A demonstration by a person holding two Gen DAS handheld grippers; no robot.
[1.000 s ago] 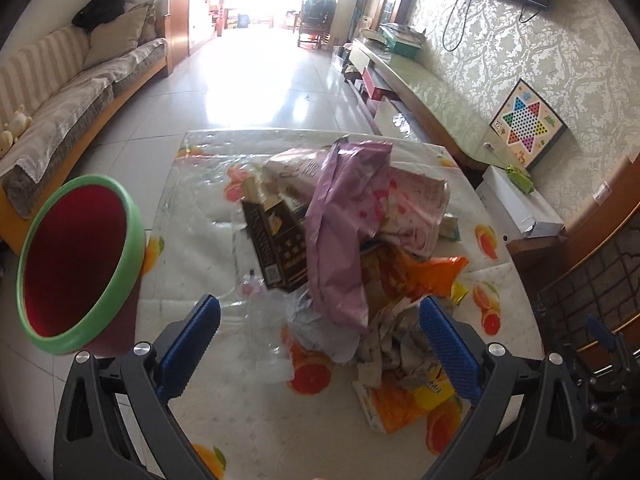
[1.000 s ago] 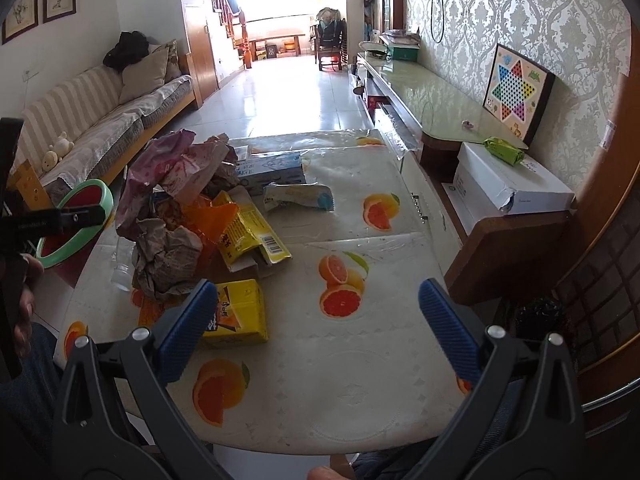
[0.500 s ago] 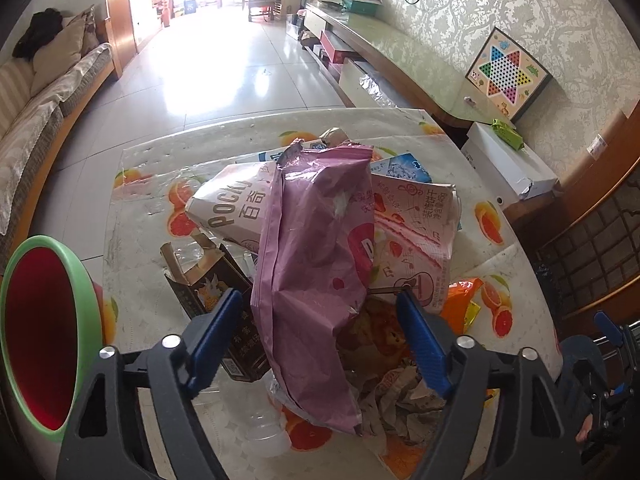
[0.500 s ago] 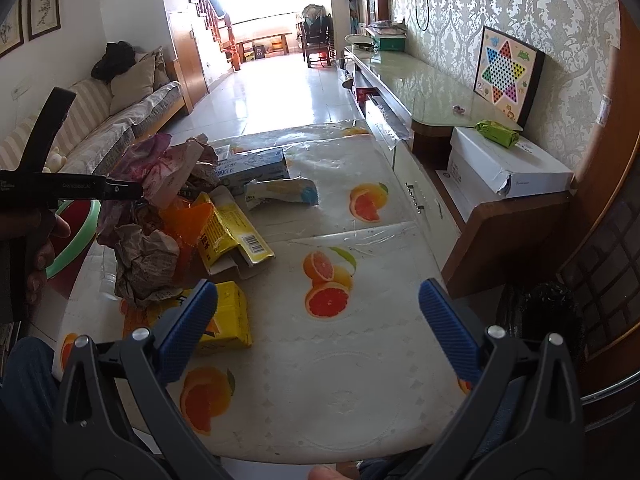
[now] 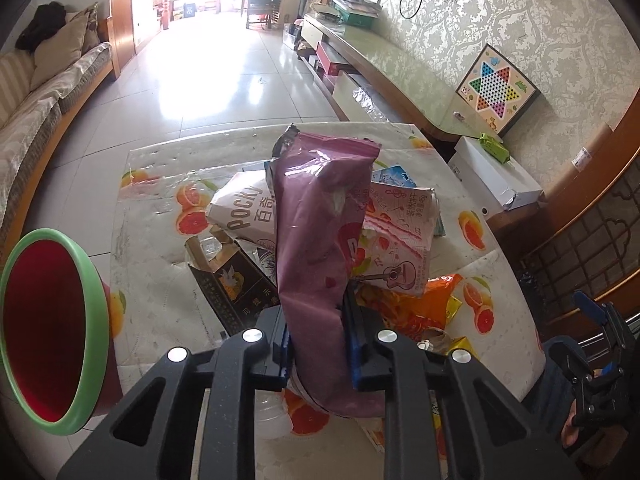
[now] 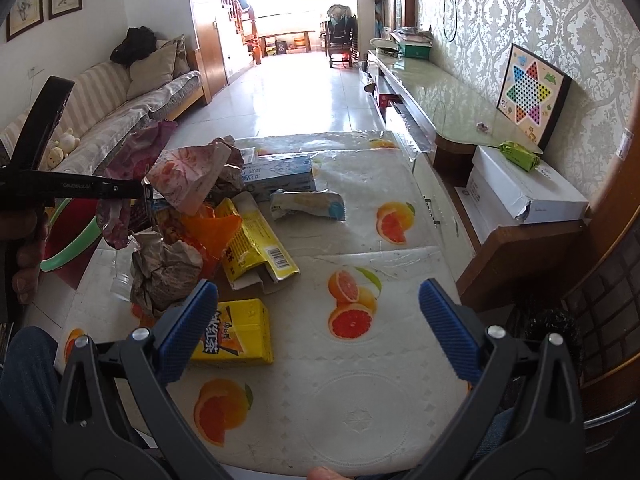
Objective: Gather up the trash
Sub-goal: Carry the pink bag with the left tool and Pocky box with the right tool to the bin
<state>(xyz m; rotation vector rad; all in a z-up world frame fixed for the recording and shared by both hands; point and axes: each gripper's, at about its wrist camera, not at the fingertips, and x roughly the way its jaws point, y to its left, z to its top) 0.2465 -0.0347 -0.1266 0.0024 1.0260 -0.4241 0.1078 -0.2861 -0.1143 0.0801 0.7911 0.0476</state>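
The left gripper is pinching the purple snack bag above the trash pile on the desk; the right gripper is hanging wide open, empty. Lifting clear first, then swinging left over the green-rimmed bin, looks safest.

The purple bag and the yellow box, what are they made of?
The purple bag looks like thin glossy plastic film: it shines and creases where the left gripper pinches it. The yellow box looks like printed cardboard, with flat sides and sharp folded edges.
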